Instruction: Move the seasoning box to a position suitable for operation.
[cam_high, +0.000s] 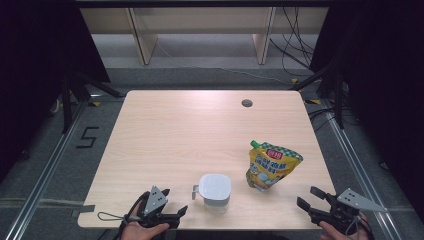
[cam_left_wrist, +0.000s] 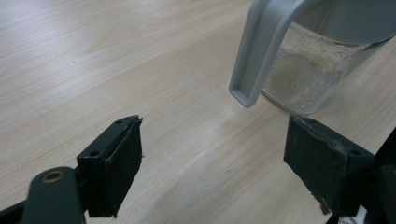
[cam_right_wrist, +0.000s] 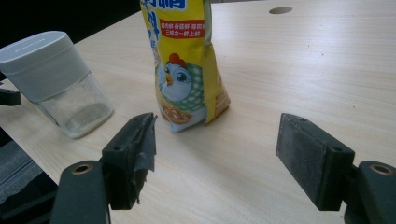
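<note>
A clear jar with a grey lid (cam_high: 215, 192) and a side handle (cam_left_wrist: 254, 51) stands near the table's front edge. To its right stands a yellow pouch (cam_high: 270, 166) with a chicken picture (cam_right_wrist: 187, 70). My left gripper (cam_high: 173, 204) is open at the front left, just left of the jar's handle, with nothing between its fingers; the same gripper (cam_left_wrist: 212, 163) looks at the handle close up. My right gripper (cam_high: 309, 197) is open at the front right, apart from the pouch; this gripper (cam_right_wrist: 217, 158) faces the pouch with the jar (cam_right_wrist: 58, 81) off to the left.
The light wooden table (cam_high: 190, 135) has a round cable hole (cam_high: 246, 103) at the back right. Black frame legs and cables stand on the floor around it. A hand (cam_high: 142, 231) shows at the bottom edge.
</note>
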